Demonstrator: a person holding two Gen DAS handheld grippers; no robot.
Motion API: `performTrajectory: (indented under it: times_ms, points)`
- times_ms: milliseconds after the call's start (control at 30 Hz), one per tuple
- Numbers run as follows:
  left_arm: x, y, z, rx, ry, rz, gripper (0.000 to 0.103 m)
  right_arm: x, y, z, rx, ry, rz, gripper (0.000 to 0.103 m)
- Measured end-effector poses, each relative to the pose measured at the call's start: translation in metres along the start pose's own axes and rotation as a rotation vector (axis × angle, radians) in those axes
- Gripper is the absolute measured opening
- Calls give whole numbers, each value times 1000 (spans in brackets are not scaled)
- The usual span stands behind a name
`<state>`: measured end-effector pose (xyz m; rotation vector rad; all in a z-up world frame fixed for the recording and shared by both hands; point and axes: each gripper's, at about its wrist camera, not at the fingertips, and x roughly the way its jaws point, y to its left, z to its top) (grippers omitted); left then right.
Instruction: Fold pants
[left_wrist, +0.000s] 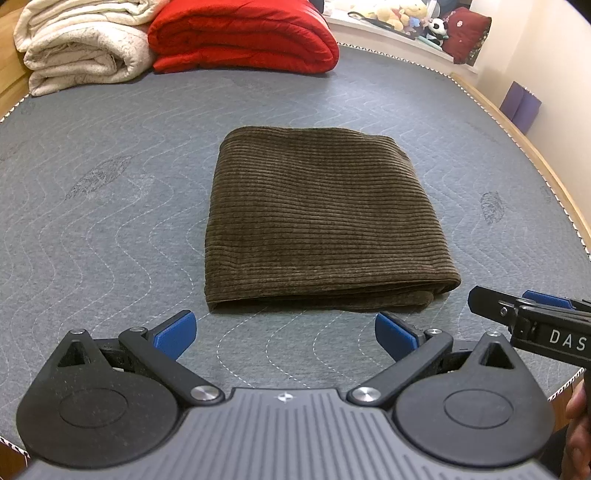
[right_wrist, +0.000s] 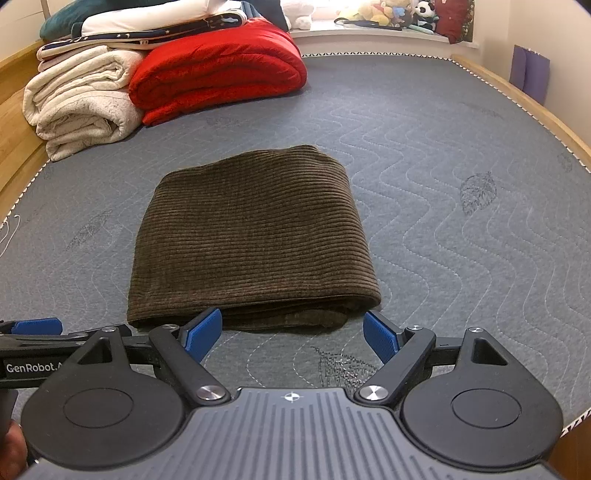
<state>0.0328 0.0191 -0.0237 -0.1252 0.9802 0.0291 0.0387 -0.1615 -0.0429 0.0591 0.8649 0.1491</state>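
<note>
On the left, the left gripper (left_wrist: 284, 334) hangs wide and empty just short of the pants (left_wrist: 317, 218). These lie mid-bed (left_wrist: 110, 155) as a brown corduroy packet of stacked layers, its layered edge toward the grippers, its long axis running away toward the red quilt (left_wrist: 240, 33). On the right, the right gripper (right_wrist: 291, 334) is equally wide and empty. The folding looks essentially done; any next move would be pressing the packet flat or drawing back.

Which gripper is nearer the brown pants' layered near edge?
Right, narrowly. The right gripper sits directly at the pants' near edge; the left gripper hangs slightly back, toward their left corner. Both jaws open.
</note>
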Motion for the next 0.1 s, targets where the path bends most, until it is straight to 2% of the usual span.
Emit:
performTrajectory:
  times_ms: [100]
  points:
    - [0,0,0,0,-4,0,103,0,-1,0,-1,1,1,85]
